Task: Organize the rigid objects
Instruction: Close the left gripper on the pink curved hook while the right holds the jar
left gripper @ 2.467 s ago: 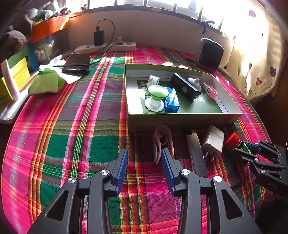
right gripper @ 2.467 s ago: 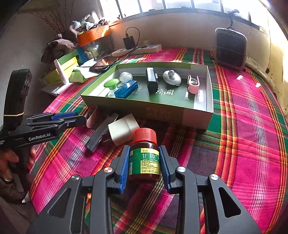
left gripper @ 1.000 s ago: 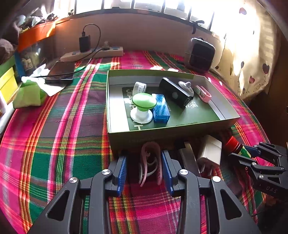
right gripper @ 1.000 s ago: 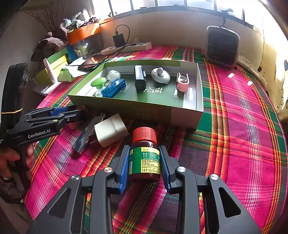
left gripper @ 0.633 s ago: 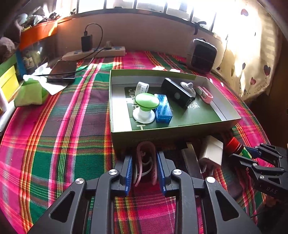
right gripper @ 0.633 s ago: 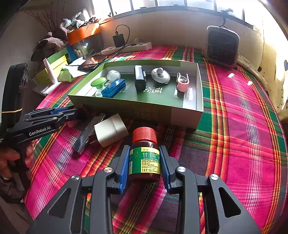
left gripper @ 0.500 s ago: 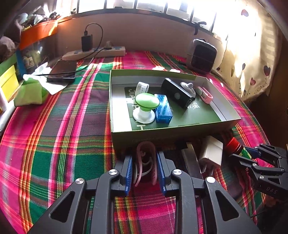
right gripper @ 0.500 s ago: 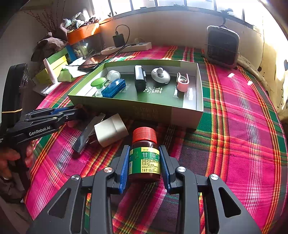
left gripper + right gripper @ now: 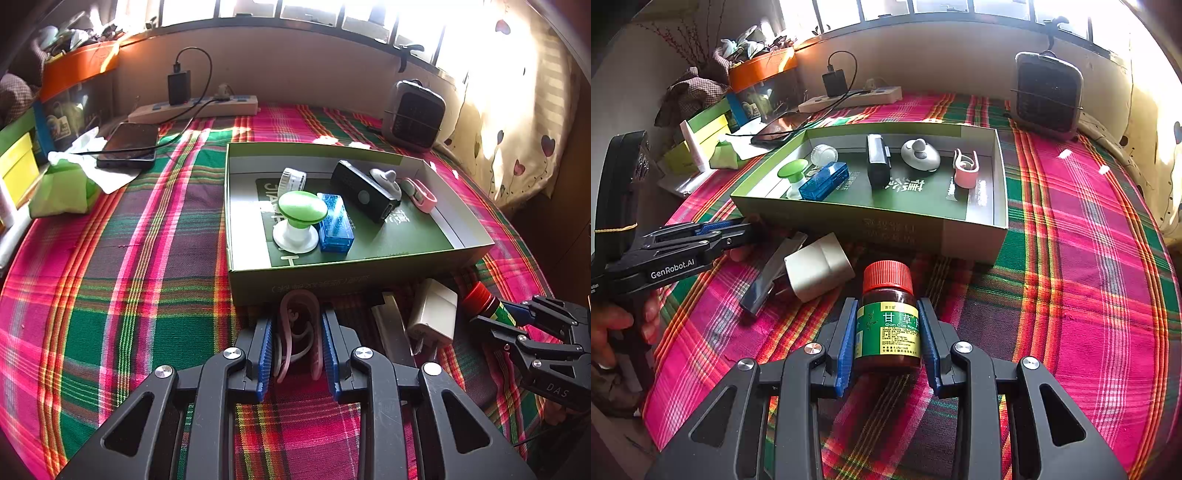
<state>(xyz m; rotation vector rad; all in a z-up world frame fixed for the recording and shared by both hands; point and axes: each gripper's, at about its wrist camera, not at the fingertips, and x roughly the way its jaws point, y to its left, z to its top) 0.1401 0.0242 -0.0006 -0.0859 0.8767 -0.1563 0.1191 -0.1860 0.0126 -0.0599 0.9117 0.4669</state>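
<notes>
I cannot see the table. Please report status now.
Left gripper shut on pink clip. Right gripper shut on bottle. Box wall just ahead.

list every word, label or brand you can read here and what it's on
"GenRobot.AI": side of the left gripper, seen in the right wrist view.
"DAS": body of the right gripper, seen in the left wrist view.
"甘草" and "Gan Cao": green label of the brown bottle; the finer print below is too small to read.
Large white characters on the floor of the green box, and pale print on its front wall: not legible.
</notes>
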